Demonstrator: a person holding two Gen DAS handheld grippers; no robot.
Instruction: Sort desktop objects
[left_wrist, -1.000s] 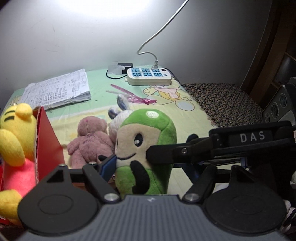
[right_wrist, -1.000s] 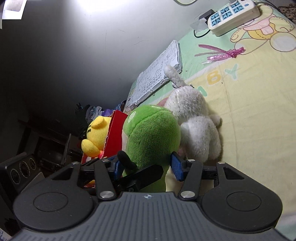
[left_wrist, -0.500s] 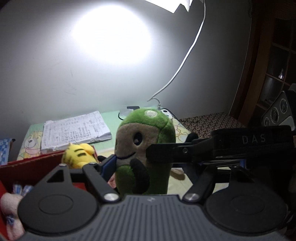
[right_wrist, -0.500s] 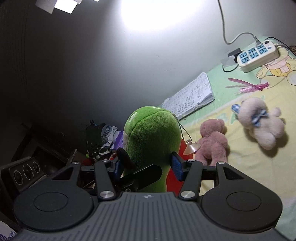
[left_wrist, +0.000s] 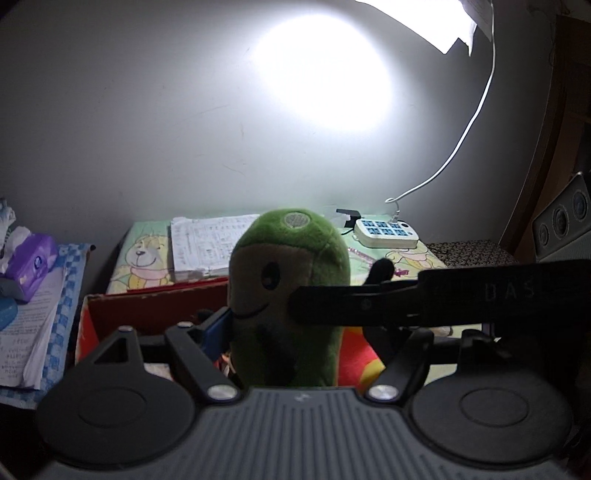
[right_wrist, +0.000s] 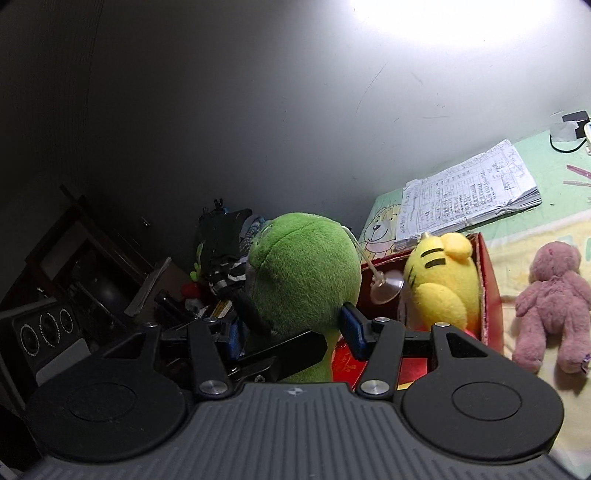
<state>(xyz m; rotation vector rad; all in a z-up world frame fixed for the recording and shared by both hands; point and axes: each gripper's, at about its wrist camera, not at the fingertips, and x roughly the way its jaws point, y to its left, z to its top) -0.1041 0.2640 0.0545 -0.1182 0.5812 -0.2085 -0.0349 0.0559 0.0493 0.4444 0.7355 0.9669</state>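
Green plush (left_wrist: 288, 295), held upright in the air by both claws, hangs over the near edge of the red box (left_wrist: 155, 295), which stands on the table (left_wrist: 417, 258). Left to right in the left-wrist view: a purple tissue pack (left_wrist: 29, 258) on papers beside the table, the box's left wall, the plush, then the power strip (left_wrist: 386, 234) at the wall. The left claw (left_wrist: 295, 325) is clamped on the lower body of the plush; the right claw (right_wrist: 291, 328) crosses it from the other side and is likewise clamped on the plush. In the right-wrist view a yellow plush (right_wrist: 439, 284) already fills the right part of the box, and a pink bear (right_wrist: 546, 306) lies on the table just outside it. To finish the step well, carry the green plush further over the free left part of the box, clear of the wall, lower it until it rests inside, and only then part both claws together. Its suction cup (right_wrist: 386, 286) dangles on a cord and could snag on the rim.
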